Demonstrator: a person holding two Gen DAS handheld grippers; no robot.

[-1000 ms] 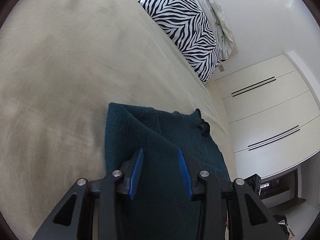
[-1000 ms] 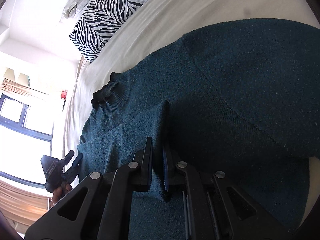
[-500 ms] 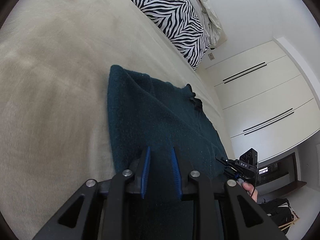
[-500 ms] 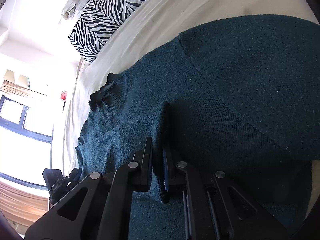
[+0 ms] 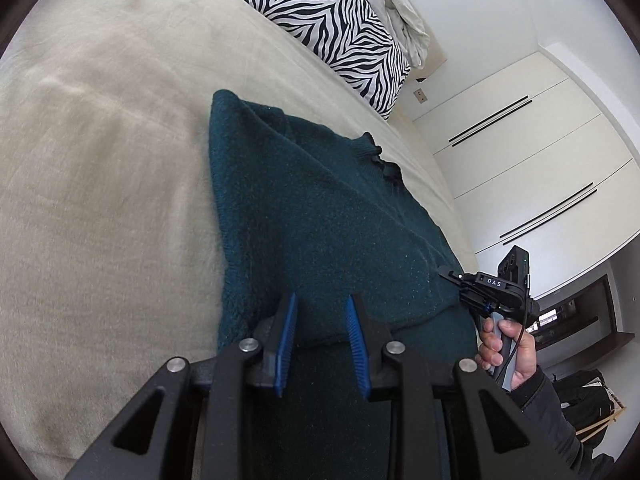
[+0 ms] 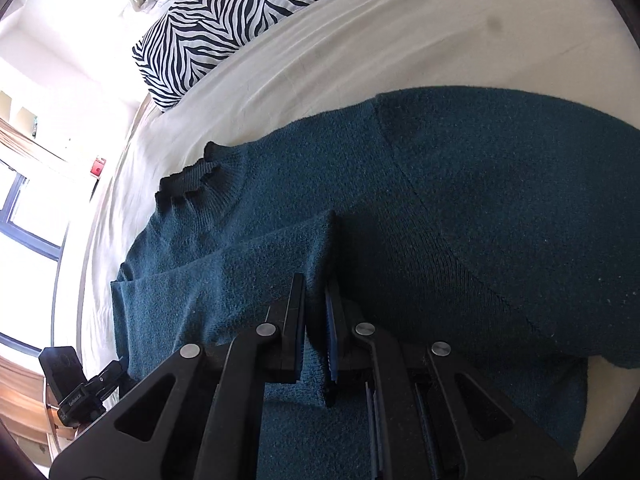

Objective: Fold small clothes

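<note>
A dark teal knit sweater (image 5: 312, 216) lies on a beige bed, its collar (image 5: 380, 156) pointing away. My left gripper (image 5: 320, 308) hovers over its near part with the blue pads apart and nothing between them. In the right wrist view the sweater (image 6: 460, 208) fills the middle. My right gripper (image 6: 316, 288) is shut on a raised fold of the sweater's sleeve (image 6: 280, 256). The right gripper and the hand holding it also show in the left wrist view (image 5: 492, 292), at the sweater's right edge.
The beige bed sheet (image 5: 100, 160) spreads to the left. A zebra-striped pillow (image 5: 340, 28) lies at the head of the bed, with white wardrobe doors (image 5: 520, 152) beyond. A bright window (image 6: 24, 216) is left in the right wrist view.
My left gripper closed partway half a second ago and has opened a little again, pulling back over the sweater's near part. My right gripper stays shut on the sleeve fold and has moved slightly.
</note>
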